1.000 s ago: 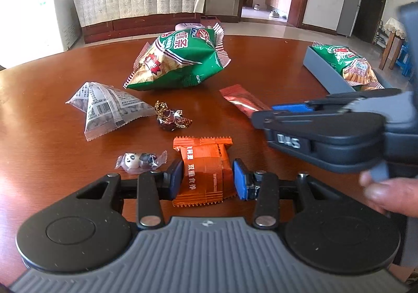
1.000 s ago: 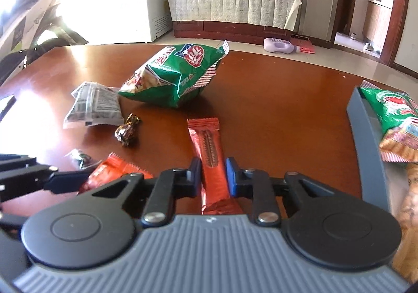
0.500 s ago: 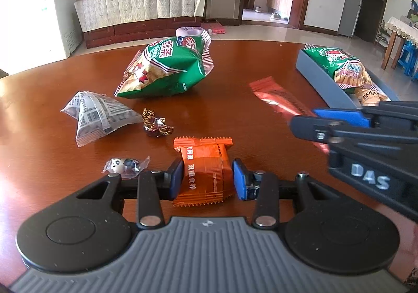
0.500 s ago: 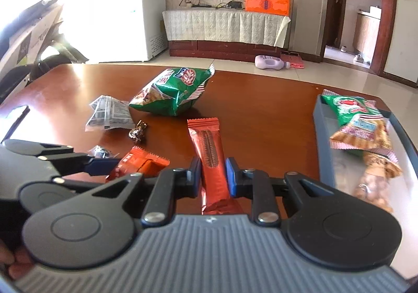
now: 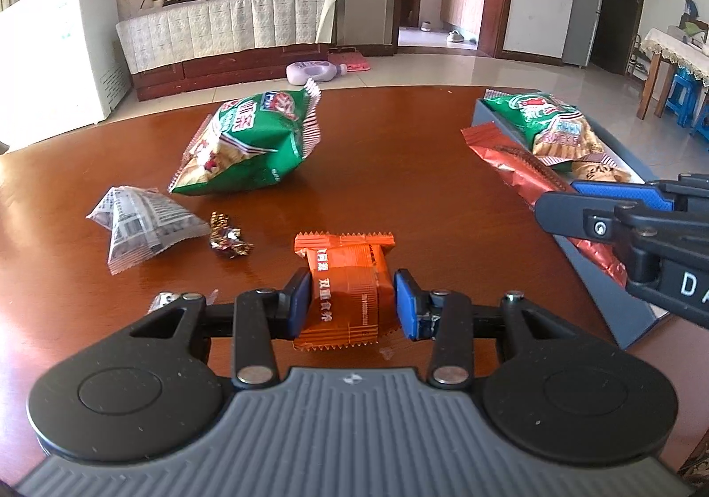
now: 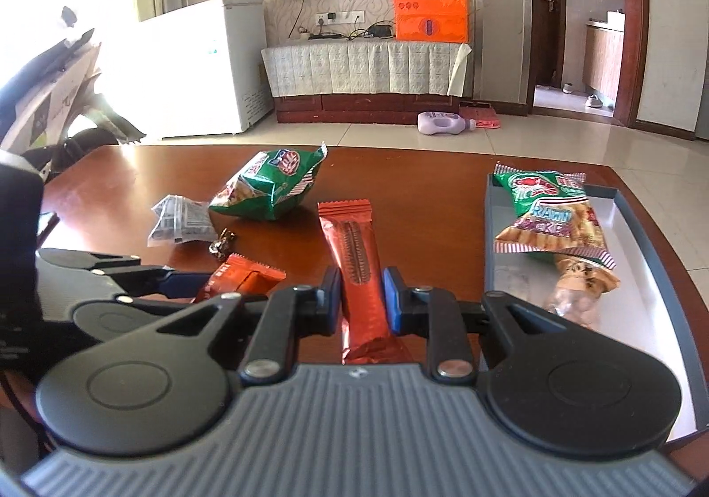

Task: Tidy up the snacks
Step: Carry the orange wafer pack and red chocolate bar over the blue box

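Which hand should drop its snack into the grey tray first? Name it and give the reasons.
Right, probably. The right gripper is shut on the red bar, right beside the grey tray. The left gripper holds the orange packet farther from the tray, with the right gripper between them.

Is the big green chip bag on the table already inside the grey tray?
No, that green chip bag lies on the bare wooden table, well left of the grey tray, which holds a different green bag.

Left gripper [image 5: 351,304] is clamped on an orange snack pack [image 5: 346,284], pointing down a bit. Right gripper [image 6: 361,302] pinches a red bar [image 6: 356,271], fingers [image 6: 394,302] closed tight.
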`<state>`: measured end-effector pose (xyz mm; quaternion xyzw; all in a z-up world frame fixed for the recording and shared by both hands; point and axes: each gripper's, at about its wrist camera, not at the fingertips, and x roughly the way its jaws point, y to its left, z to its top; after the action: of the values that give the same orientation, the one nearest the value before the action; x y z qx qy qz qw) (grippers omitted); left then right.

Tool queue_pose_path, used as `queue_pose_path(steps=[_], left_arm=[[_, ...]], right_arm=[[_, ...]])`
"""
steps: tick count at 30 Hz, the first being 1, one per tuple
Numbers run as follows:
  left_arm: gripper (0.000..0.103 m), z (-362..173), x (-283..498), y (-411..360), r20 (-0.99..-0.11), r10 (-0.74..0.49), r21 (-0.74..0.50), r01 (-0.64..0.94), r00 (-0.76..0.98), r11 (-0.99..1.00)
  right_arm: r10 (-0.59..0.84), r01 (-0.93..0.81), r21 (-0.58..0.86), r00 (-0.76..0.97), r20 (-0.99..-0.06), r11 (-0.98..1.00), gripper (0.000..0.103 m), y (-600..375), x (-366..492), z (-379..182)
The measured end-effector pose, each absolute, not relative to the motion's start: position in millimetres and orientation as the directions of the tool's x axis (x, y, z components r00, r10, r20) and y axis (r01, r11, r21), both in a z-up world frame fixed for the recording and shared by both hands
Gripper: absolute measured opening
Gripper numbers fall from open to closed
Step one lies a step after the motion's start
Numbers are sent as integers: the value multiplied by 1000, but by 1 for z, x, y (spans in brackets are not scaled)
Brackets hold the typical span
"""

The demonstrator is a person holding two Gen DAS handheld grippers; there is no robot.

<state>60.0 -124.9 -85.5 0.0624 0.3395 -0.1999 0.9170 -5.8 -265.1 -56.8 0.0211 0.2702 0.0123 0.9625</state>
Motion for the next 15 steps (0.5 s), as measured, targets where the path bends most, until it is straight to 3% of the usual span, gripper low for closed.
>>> queue_pose_path(steps=[15], left_arm=[[46, -80, 49, -152, -637, -343, -12, 436, 691, 900]], right_arm=[[8, 12, 38, 869, -495, 999, 24, -285, -28, -44]])
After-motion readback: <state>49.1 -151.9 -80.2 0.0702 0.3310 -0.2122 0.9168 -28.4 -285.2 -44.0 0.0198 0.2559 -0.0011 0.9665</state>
